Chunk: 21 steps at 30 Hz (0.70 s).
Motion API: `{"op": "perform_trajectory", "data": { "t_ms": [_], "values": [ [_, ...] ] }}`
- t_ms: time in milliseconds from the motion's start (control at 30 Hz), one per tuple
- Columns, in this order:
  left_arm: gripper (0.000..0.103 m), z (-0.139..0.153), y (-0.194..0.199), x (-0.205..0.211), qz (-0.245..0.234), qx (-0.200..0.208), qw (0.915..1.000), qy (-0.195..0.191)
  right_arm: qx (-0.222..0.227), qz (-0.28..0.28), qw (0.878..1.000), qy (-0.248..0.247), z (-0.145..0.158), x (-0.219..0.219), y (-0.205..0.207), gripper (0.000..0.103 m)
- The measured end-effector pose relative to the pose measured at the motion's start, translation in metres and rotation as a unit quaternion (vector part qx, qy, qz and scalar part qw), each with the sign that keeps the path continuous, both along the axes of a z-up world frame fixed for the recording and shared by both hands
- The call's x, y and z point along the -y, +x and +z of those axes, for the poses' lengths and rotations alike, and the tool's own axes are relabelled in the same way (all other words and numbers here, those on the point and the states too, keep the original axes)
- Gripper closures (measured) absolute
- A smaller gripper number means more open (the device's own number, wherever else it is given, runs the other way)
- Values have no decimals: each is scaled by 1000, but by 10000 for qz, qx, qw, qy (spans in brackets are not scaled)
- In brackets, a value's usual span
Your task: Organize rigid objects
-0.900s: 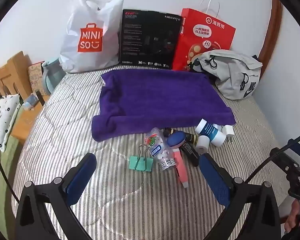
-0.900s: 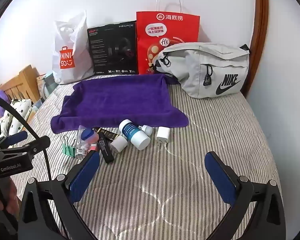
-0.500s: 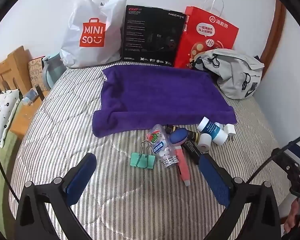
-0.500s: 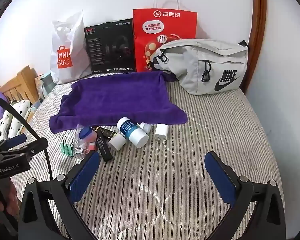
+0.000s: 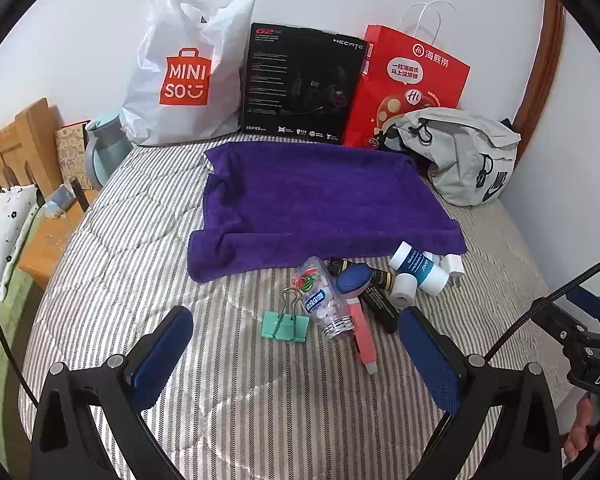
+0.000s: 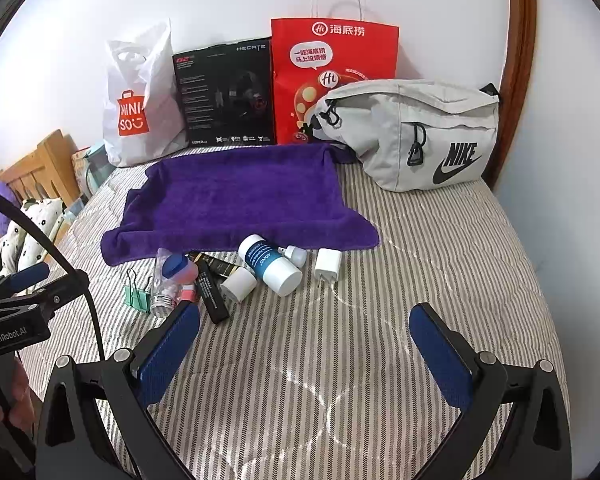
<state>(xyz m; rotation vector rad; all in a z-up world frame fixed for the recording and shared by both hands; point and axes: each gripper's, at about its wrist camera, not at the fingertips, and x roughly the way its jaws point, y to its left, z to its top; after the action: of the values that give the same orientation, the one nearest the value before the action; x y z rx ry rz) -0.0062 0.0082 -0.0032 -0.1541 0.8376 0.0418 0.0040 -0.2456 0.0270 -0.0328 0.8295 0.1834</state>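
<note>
Left wrist view looks down a grey-and-white striped quilted bedspread (image 5: 140, 240) toward a flat purple terry towel (image 5: 320, 204) spread near the wall — and just in front of the towel's near edge lies the clutter to be sorted. Both tools hover over bare quilt short of it, nothing between their blue pads. The left gripper (image 5: 296, 356) is spread wide; the right gripper (image 6: 304, 352) is spread just as wide.

Largest of the heap is a white plastic bottle with a blue label (image 6: 269, 264), lying on its side, its long axis running slantwise from the towel edge toward the right gripper, base end nearer. It sits ahead and a little left of that gripper's centre, so I judge the right hand the nearer one for it. Beside it, clear of the pile, a white plug-in charger block (image 6: 327, 266) lies almost straight ahead.

On the left side, a clear plastic jar of pink-and-white candies (image 5: 324, 302) lies with its metal cap pointing at the left gripper, straight ahead. Touching it, a mint-green metal binder clip (image 5: 285, 322) — nearest of all to the left gripper.
</note>
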Motion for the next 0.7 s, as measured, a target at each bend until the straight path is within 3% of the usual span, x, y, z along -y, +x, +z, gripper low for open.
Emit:
{"op": "perform_trajectory", "data": {
  "t_ms": [700],
  "values": [
    [0, -2, 0, -2, 22, -10, 9999, 141, -74, 68, 9999, -97, -4, -6, 1, 0]
  ]
}}
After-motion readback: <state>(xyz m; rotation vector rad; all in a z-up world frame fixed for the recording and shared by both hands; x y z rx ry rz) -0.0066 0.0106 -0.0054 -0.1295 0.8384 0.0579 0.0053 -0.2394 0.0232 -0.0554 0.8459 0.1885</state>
